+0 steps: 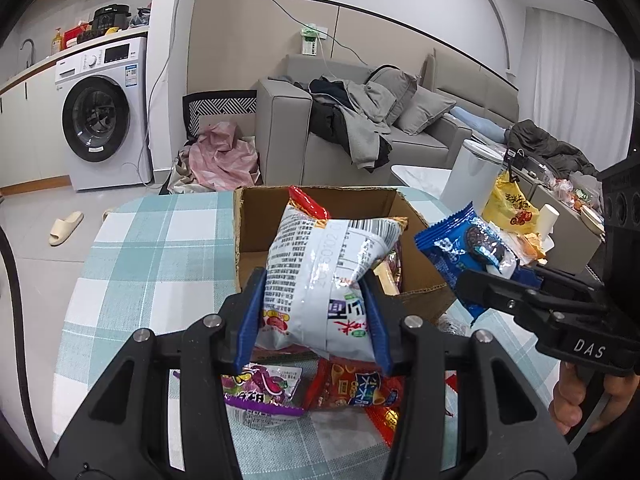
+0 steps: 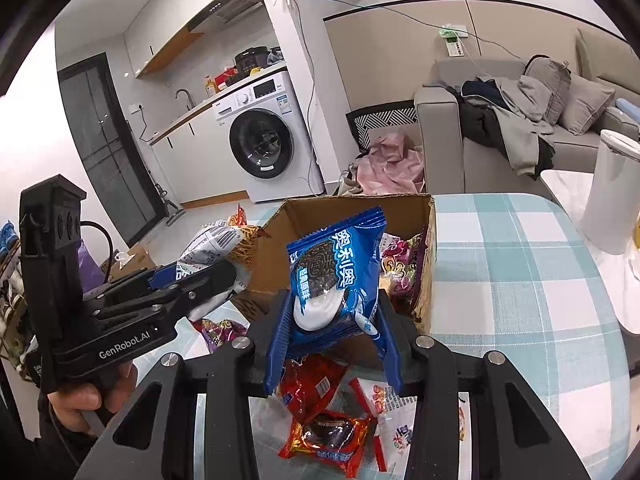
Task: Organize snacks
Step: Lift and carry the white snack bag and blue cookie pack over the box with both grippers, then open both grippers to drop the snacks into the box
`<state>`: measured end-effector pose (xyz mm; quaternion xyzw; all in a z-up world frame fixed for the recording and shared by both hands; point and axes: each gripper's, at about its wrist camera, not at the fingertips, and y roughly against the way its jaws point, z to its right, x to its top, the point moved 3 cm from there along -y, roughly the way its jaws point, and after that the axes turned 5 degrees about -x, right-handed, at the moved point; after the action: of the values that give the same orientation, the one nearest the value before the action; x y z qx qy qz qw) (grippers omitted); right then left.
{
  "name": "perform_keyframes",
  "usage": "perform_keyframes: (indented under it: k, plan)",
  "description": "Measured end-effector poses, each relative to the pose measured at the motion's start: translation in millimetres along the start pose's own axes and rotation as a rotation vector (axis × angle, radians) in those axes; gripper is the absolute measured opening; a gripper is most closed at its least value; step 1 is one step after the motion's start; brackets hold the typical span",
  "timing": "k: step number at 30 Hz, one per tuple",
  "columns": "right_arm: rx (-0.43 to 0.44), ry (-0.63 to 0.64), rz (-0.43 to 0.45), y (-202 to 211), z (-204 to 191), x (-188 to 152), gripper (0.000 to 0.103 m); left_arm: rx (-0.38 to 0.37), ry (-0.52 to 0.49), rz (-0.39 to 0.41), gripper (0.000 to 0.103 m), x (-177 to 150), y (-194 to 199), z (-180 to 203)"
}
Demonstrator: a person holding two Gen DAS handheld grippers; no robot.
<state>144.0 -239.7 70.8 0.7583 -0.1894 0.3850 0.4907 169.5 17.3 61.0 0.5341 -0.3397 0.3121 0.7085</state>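
Observation:
My left gripper (image 1: 316, 312) is shut on a white snack bag (image 1: 324, 276) with black print and holds it above the near edge of an open cardboard box (image 1: 320, 200). My right gripper (image 2: 334, 328) is shut on a blue Oreo packet (image 2: 338, 272) and holds it above the same box (image 2: 360, 208). The Oreo packet also shows in the left wrist view (image 1: 468, 248), and the white bag in the right wrist view (image 2: 216, 244). Several snack packets lie inside the box (image 2: 400, 260). Loose packets lie on the table: purple (image 1: 260, 388), red (image 1: 356, 392), red chocolate (image 2: 324, 436).
The checked tablecloth (image 1: 152, 248) covers a round table. A white bin (image 1: 472, 176) and a yellow bag (image 1: 510, 204) stand to the right. A grey sofa (image 1: 360, 120) with clothes and a washing machine (image 1: 104, 116) are behind.

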Motion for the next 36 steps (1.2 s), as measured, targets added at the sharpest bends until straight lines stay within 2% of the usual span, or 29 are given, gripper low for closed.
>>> perform_keyframes:
  k: [11,36]
  plan:
    - [0.002,-0.013,-0.024,-24.5,9.0,3.1,0.04,0.0,-0.01,-0.011,0.043,7.3,-23.5,5.5]
    - [-0.015,-0.042,-0.057,-50.5,20.9,15.0,0.04,0.037,-0.072,-0.05,0.044,16.4,-70.7,17.3]
